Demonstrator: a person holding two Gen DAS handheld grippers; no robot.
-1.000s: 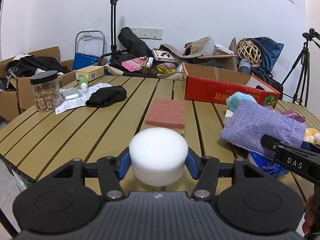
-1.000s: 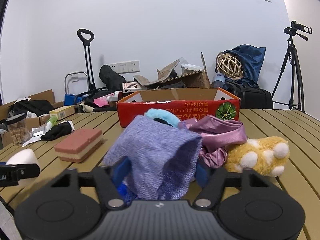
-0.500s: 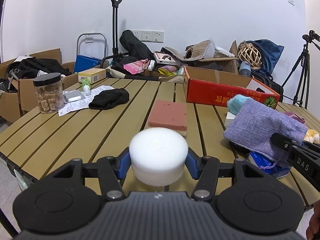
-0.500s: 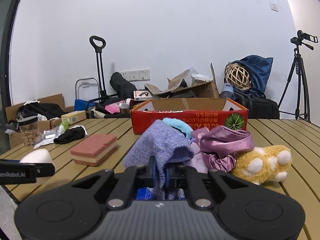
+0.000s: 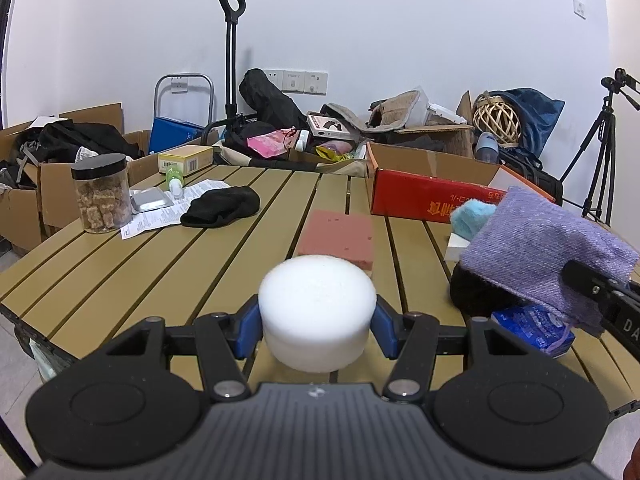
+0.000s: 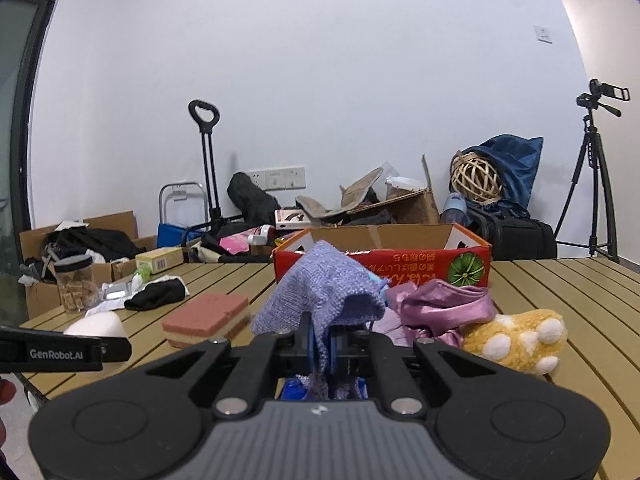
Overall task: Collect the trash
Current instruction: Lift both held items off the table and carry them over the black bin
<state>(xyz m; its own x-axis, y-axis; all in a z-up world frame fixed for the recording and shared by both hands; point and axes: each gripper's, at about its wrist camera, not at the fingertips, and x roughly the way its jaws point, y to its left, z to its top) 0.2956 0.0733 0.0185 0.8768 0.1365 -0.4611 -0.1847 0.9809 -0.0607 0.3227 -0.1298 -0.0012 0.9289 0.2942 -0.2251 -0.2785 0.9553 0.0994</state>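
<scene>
Since the earlier frame your right gripper (image 6: 325, 344) has closed its jaws on the purple knitted cloth (image 6: 324, 292) and raised it, so the cloth now hangs clear of the table (image 5: 160, 248) near its right edge. Your left gripper (image 5: 316, 322) has kept its place, fingers clamped on either side of one white foam disc (image 5: 317, 312), held above the near edge.

Items on the slatted table, largest first:
- One red cardboard box (image 5: 424, 196), open-topped, at the far edge.
- One pink-and-tan sponge block (image 5: 338, 236), mid-table, just beyond the foam disc.
- One purple satin cloth (image 6: 444, 308), right of the lifted cloth.
- One yellow plush paw (image 6: 516, 338), beside the satin cloth.
- One black fabric piece (image 5: 222, 210), toward the left side, on a printed sheet (image 5: 160, 220).
- One clear jar (image 5: 102, 192) with a black lid, at the left edge.
- One blue packet (image 5: 532, 328), below the lifted cloth.
</scene>
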